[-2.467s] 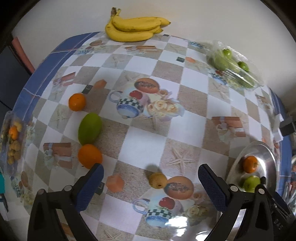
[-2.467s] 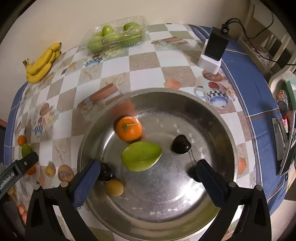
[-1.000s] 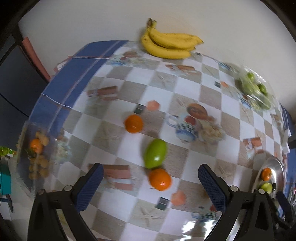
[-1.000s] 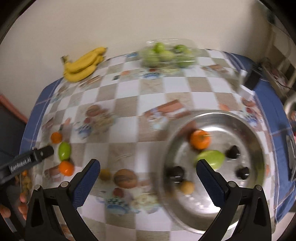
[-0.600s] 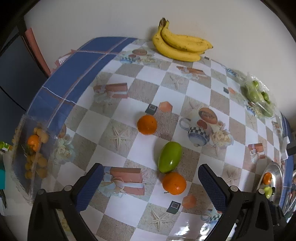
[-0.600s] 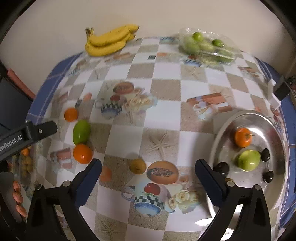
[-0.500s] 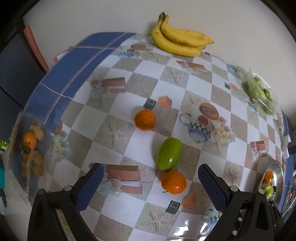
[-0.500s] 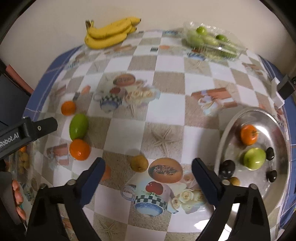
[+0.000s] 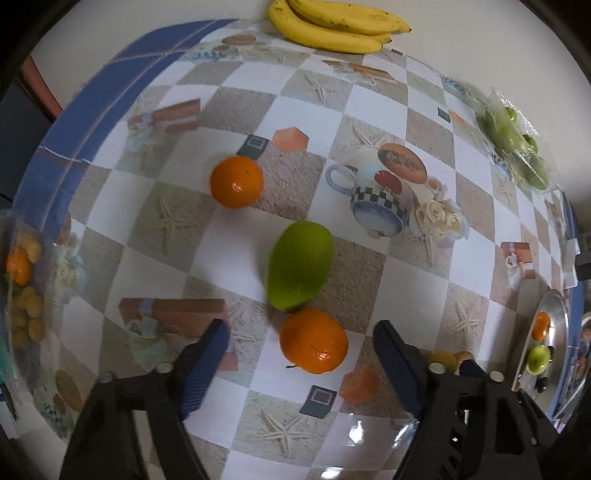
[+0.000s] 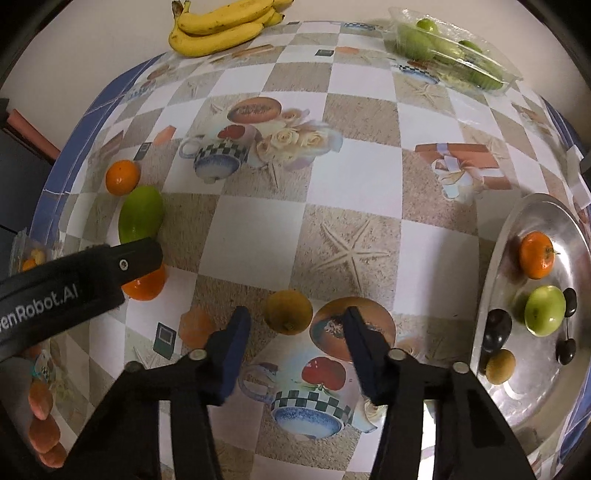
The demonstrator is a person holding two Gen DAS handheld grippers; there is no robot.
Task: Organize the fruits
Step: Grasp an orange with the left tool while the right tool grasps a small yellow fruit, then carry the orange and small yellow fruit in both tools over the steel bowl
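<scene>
Both tongs have dropped from above the metal bowl (image 10: 532, 221) toward loose fruit on the counter (image 10: 258, 221). The left tongs (image 9: 301, 347) are closing around an orange (image 9: 314, 341), the right tongs (image 10: 291, 332) around a small yellow fruit (image 10: 290, 312) — neither gripped yet. Next: finish closing, then lift to the bowl.

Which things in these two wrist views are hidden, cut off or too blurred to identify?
- Near orange, right wrist view: mostly hidden behind the left gripper's black body.
- Banana bunch, left wrist view: top cut off by the picture edge.
- Small fruits in a clear pack, left wrist view: blurred at the rim, kind unclear.
- Dark fruits on the metal plate, left wrist view: too small.
</scene>
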